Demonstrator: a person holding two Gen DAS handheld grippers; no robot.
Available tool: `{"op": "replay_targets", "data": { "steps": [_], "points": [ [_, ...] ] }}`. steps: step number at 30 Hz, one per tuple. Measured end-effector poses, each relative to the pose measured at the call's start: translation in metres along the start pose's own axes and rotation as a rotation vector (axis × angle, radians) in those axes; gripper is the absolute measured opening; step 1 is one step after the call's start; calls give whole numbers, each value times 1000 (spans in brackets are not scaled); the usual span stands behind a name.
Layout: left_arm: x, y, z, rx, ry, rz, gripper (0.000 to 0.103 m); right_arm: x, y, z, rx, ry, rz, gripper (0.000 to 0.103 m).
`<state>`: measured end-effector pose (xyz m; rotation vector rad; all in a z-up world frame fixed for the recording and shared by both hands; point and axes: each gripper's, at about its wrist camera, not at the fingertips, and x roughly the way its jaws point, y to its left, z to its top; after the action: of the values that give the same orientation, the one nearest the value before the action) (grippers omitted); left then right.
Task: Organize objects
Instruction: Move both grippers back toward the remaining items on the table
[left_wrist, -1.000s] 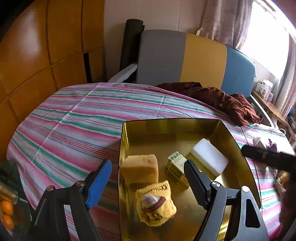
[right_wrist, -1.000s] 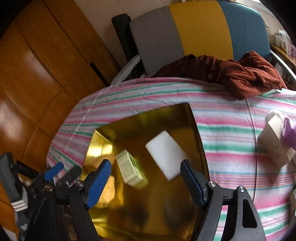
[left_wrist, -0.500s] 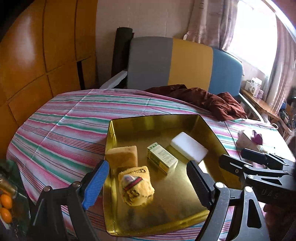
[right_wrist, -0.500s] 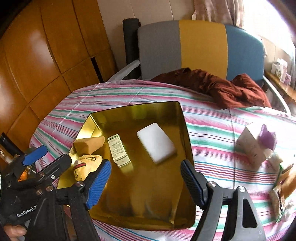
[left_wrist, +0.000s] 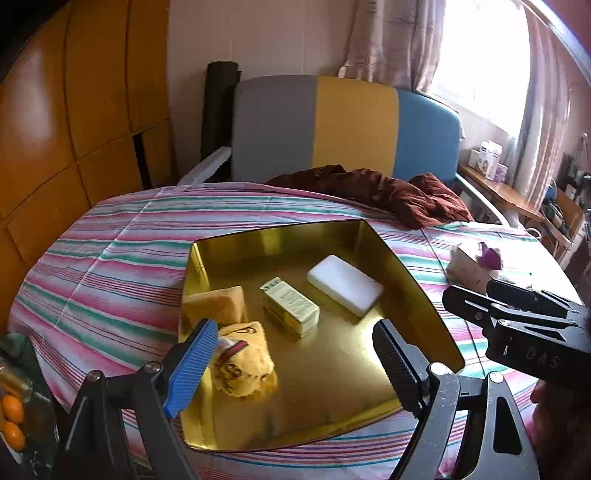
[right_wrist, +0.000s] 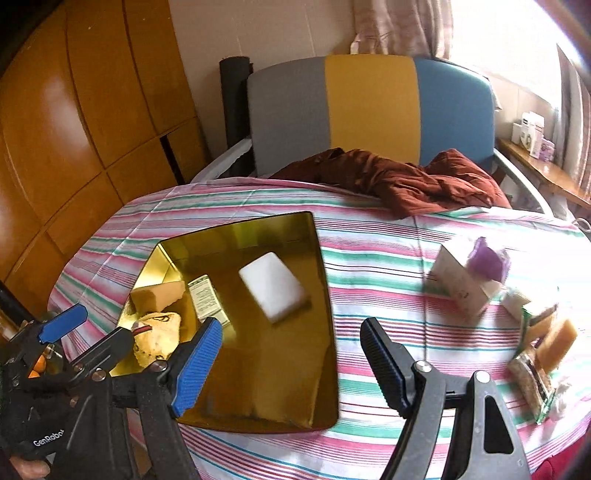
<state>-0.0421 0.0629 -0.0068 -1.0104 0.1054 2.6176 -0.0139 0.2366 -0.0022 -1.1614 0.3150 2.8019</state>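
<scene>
Both claws hang open and empty over the shiny gold metal tray (left_wrist: 424, 295).
The white foam block (left_wrist: 345, 284) lies inside, beyond the left gripper (left_wrist: 295, 354) and right gripper (right_wrist: 291, 350).

Gold tray (left_wrist: 413, 273) with white block (left_wrist: 345, 290), green box (left_wrist: 290, 304), sponge (left_wrist: 216, 304).

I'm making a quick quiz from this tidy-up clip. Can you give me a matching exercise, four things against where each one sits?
Things:
1. white block
2. brown cloth
3. purple-topped carton
4. yellow pouch

Places:
A. far edge of the table, by the chair
B. near left corner of the gold tray
C. on the striped cloth, right of the tray
D. far right part of the tray

Pairs: 1-D, 2-A, 3-C, 4-B
</scene>
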Motion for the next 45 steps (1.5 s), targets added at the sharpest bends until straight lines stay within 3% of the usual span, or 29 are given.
{"op": "replay_targets", "data": {
  "steps": [23,36,45],
  "points": [
    [-1,-61,-10,138,25,-91,86,-20,-72,-19,110,-20,-135,81],
    [7,-106,-11,240,48,-186,86,-47,-171,-32,287,5,-262,81],
    [15,-134,-13,299,72,-226,86,-62,-229,-21,377,-7,-323,81]
  ]
}}
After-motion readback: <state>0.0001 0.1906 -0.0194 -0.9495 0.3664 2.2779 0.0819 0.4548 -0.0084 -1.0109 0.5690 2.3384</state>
